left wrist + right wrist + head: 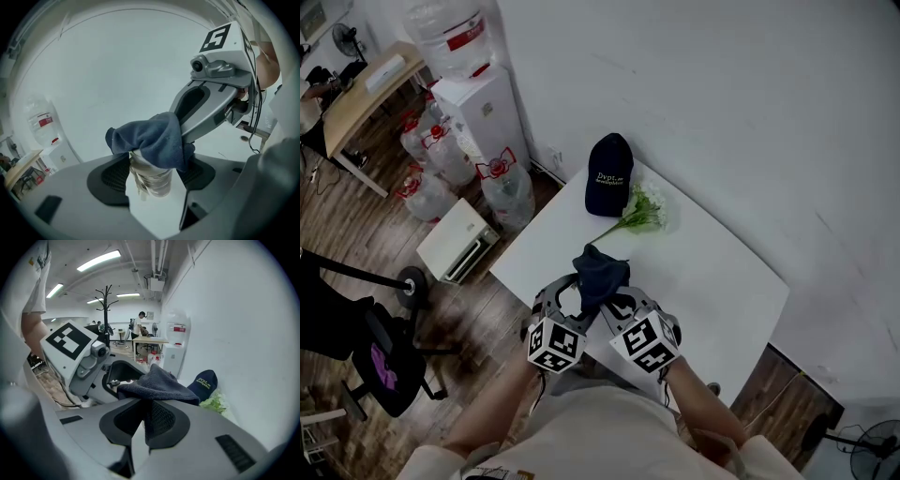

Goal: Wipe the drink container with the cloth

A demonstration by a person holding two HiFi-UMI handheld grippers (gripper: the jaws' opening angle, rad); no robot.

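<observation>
Left gripper (153,172), jaws wide, clamps the container (151,182) at the table's (703,272) near edge; right gripper (144,423) pinches shut on the cloth (159,383) draped over its top. A hard wipe could twist the container loose and drop it.

Left forearm (492,412) and right forearm (701,398), both bare, reach forward and converge, so that the two tools meet tip to tip. Left tool (153,172): jaws wide apart, pads pressed on either side of the drink container (150,183), which is held upright. Right tool (145,416): jaws together, pinching a fold of the cloth (157,385), angled in over the left tool's jaws. Left marker cube (555,345) and right marker cube (649,343) face upward.
</observation>
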